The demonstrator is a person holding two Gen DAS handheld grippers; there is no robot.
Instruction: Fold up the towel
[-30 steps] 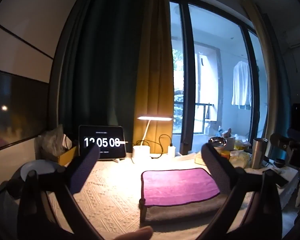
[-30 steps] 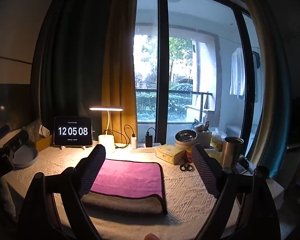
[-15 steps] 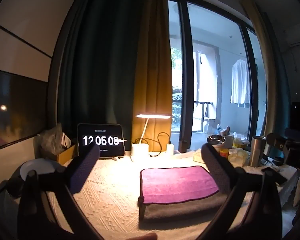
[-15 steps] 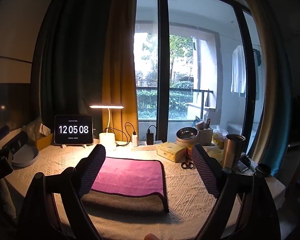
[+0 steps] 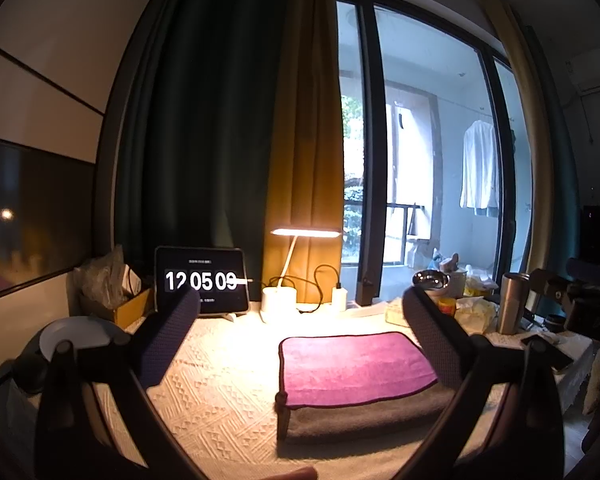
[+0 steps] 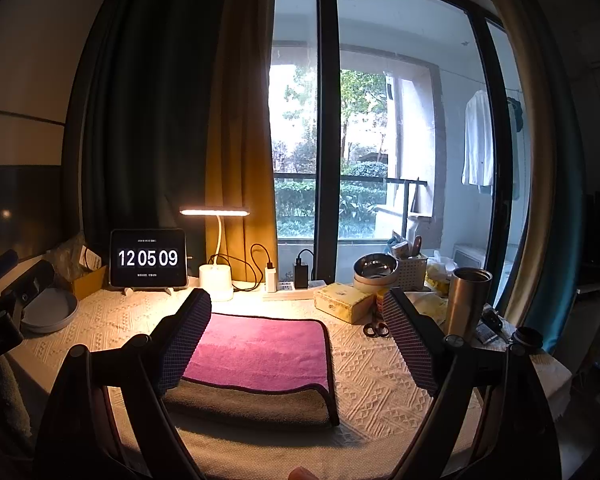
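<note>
A towel (image 5: 356,364), magenta on top and grey underneath, lies folded in a flat rectangle on the cream textured table cover (image 5: 220,392). It also shows in the right wrist view (image 6: 260,348). My left gripper (image 5: 300,320) is open and empty, held above the table on the near side of the towel, with the towel toward its right finger. My right gripper (image 6: 296,320) is open and empty, held above the near side of the towel, which lies toward its left finger. Neither gripper touches the towel.
Behind the towel stand a tablet clock (image 6: 148,258), a lit desk lamp (image 6: 216,276) with cables and chargers. At right are a yellow box (image 6: 342,302), scissors (image 6: 376,330), a steel bowl (image 6: 374,270), a metal tumbler (image 6: 466,298). A grey dish (image 6: 50,310) sits at left.
Both grippers have stayed open and lifted back slightly from the towel, which lies still. The clock has ticked from 12 05 08 to 12 05 09.
</note>
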